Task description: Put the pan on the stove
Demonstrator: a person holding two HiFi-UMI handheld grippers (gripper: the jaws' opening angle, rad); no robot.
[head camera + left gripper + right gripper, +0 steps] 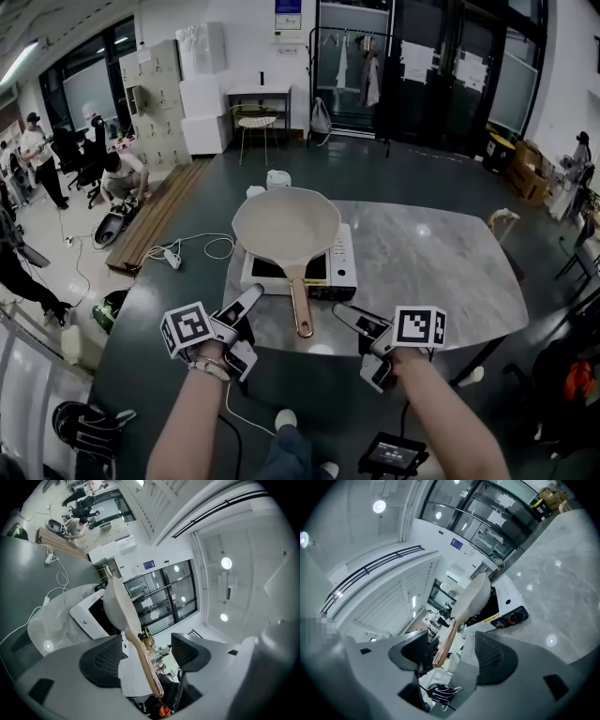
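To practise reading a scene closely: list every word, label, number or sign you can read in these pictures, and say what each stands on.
No text is legible in any view.
Blue sign on the back wall: too small to read.
Paper sheets on the glass doors: blurred.
Yellow label on the stove: too small to read.
Square markers on the cubes: black-and-white patterns, no letters.

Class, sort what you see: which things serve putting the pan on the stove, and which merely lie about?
Job in hand: cream round pan with copper-coloured handle; white tabletop stove; left gripper; right gripper.
Lying about: white floor cable; round wire stool; brown cardboard boxes.
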